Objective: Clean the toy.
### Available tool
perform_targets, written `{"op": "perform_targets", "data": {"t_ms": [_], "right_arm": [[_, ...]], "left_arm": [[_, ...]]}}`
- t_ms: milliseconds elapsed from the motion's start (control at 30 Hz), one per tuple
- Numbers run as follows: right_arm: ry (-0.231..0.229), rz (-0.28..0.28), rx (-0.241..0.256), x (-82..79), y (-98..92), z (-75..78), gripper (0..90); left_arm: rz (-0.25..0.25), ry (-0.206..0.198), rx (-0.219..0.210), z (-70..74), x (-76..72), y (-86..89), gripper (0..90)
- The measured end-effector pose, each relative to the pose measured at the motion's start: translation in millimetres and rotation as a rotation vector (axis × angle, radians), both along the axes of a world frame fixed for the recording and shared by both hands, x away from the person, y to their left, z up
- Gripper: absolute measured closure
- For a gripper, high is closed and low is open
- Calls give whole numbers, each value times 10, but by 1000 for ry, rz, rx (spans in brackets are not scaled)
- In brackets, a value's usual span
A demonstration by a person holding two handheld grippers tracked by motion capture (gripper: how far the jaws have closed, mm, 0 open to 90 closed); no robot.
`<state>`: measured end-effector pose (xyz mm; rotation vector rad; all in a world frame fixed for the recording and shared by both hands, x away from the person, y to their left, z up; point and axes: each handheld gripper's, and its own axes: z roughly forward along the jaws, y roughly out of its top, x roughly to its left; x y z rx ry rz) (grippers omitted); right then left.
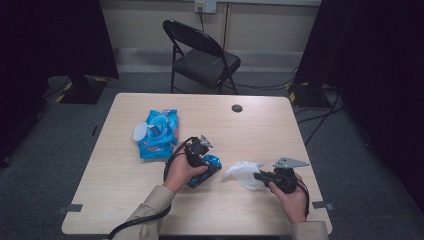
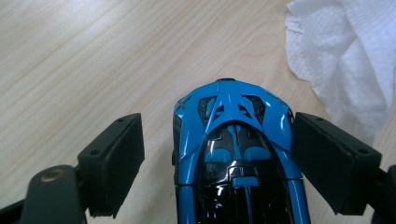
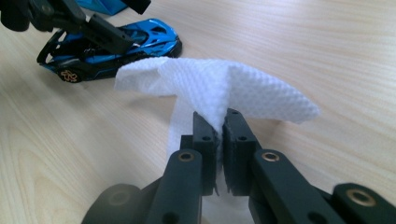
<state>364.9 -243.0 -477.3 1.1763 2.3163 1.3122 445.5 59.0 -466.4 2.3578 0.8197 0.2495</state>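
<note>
The left gripper (image 2: 217, 163) straddles the blue toy car (image 2: 233, 154), jaws spread and not touching it; the right gripper (image 3: 219, 133), to its right, pinches a white wipe (image 3: 224, 88).

My right gripper (image 3: 219, 135) pinches a white wipe (image 3: 219, 91) between its fingers (image 3: 204, 140). A blue toy car (image 3: 109, 49) sits beyond on the tabletop (image 3: 303, 51).

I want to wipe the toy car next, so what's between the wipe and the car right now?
Only bare table: in the right gripper view, wood separates the white wipe from the blue toy car.
</note>
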Motion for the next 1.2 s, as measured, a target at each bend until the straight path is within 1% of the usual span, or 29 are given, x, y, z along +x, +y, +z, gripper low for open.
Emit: {"op": "perform_targets", "data": {"t_ms": [33,67,133,167,200,267,333,400,533,600,667,700,733,767,800,867,933,1000,1033,1100,1133,1167,1200], "right_arm": [[2,-1,-2,-4,1,-7,852],[5,-2,-3,-9,0,-15,851],[6,-7,-5,-19,-10,-25,849],[8,-9,-5,-22,-15,-27,850],[9,-11,-6,-25,-22,-33,849],[14,-16,-4,-31,-39,-47,847],[17,-19,-5,-37,-45,-51,845],[17,-18,-6,-41,-46,-55,842],[24,-13,-13,-42,-38,-68,842],[27,-9,-15,-43,-35,-75,841],[32,-7,-20,-44,-36,-79,829],[32,-6,-22,-45,-37,-79,821],[30,-7,-25,-46,-38,-77,809],[30,-5,-29,-46,-41,-74,805],[31,-4,-31,-46,-43,-69,792],[32,-1,-28,-46,-52,-60,723],[21,-8,-40,-52,-71,-42,657],[19,-17,-37,-55,-94,-20,537],[11,-29,-34,-57,-112,-2,488],[5,-40,-22,-59,-151,50,405],[5,-44,-24,-61,-159,70,362],[-4,-50,-31,-63,-168,96,323],[-12,-55,-33,-66,-175,123,311]], "left_arm": [[0,10,-17,9,-1,-9,178],[-9,15,-23,23,-2,-13,181],[-12,10,-30,26,-11,-32,183],[-13,17,-27,14,-6,-40,183],[-4,16,-18,-8,9,-46,182],[6,30,-8,-51,36,-54,166],[25,37,-22,-92,62,-68,155],[19,31,-10,-122,68,-98,157],[12,39,8,-182,61,-160,162],[17,41,29,-197,65,-176,168],[14,41,19,-211,67,-179,179],[14,42,8,-209,67,-180,221],[17,40,5,-213,63,-186,232],[17,32,13,-213,56,-190,233],[19,32,15,-213,51,-190,235],[22,33,13,-214,47,-187,238],[25,33,16,-213,45,-188,240],[27,36,20,-208,44,-191,241],[32,36,17,-210,42,-193,242],[35,38,17,-208,41,-194,243],[38,42,19,-204,40,-194,243],[38,47,21,-200,40,-192,243],[37,48,23,-198,41,-189,243]]}}
